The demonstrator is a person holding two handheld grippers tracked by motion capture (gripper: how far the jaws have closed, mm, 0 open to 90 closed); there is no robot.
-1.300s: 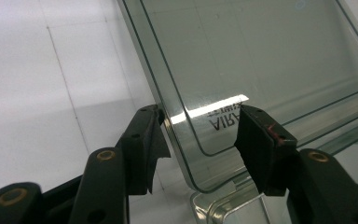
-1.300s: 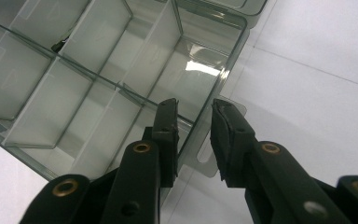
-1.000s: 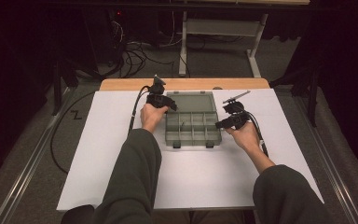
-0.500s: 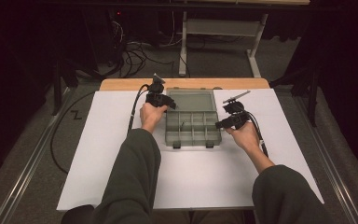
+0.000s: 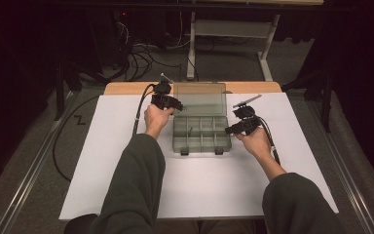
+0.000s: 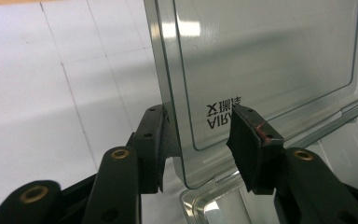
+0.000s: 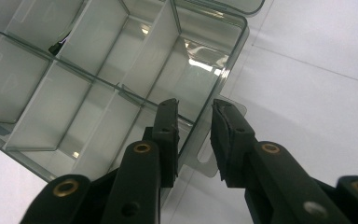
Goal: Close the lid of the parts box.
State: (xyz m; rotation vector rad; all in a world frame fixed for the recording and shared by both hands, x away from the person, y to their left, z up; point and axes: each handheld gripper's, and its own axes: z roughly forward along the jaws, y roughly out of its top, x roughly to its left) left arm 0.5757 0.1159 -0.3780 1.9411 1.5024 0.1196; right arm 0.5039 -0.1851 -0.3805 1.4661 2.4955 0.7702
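1. High view: smoky clear compartment box [image 5: 201, 135] on the white sheet [image 5: 126, 146] mid-table, lid [image 5: 199, 99] swung open toward the far edge; small dark item in one left cell, too small to identify
2. Left gripper [image 5: 168, 101] at the lid's left edge; left gripper view: jaws astride that edge, just been closing, gap visible at the right pad, contact at the left hidden, so grip unclear; lid print reversed, partly covered by a jaw
3. Right gripper [image 7: 194, 140] half-open, straddling the box's end wall beside a tab [image 7: 209, 163]; clamping unclear
4. Cables [image 5: 141, 58] and table legs beyond, dim
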